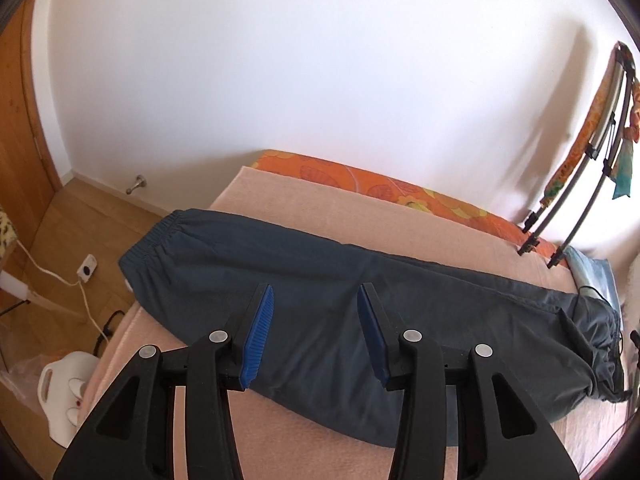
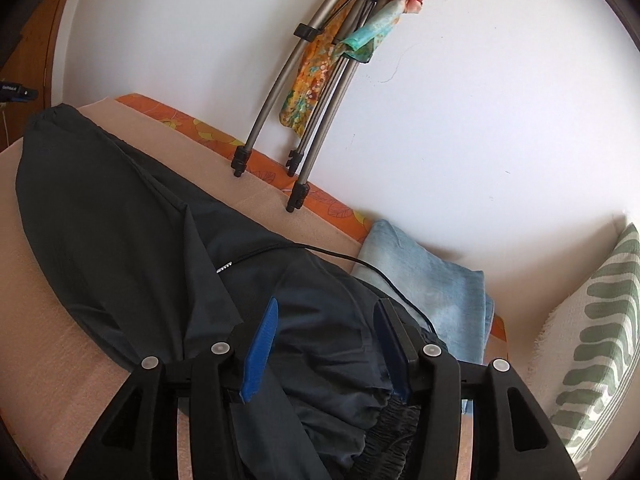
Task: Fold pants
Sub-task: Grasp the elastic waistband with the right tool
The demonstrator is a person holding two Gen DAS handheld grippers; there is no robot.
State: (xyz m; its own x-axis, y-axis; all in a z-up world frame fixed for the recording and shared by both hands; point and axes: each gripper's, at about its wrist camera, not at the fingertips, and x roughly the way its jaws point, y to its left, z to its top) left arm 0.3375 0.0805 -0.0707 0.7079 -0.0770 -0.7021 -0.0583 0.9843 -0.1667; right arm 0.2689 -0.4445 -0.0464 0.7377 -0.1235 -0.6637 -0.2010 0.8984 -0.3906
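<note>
Dark navy pants (image 1: 328, 292) lie lengthwise across a beige blanket (image 1: 304, 204) on a bed, folded leg on leg. An elastic cuff end is at the far left and the gathered waistband with its drawstring at the right (image 1: 600, 356). My left gripper (image 1: 316, 332) is open and empty, hovering over the middle of the pants. In the right wrist view the pants (image 2: 132, 240) run from upper left to the bottom. My right gripper (image 2: 326, 344) is open, its jaws either side of bunched fabric near the elastic waistband (image 2: 388, 436). A black drawstring (image 2: 320, 250) lies over the pants.
An orange patterned sheet (image 1: 392, 190) edges the bed by the white wall. Grey metal poles with coloured cloths (image 2: 308, 92) lean on the wall. Folded light-blue jeans (image 2: 432, 284) and a green-striped pillow (image 2: 596, 344) lie at the right. On the wooden floor are a white appliance (image 1: 64, 396) and cables.
</note>
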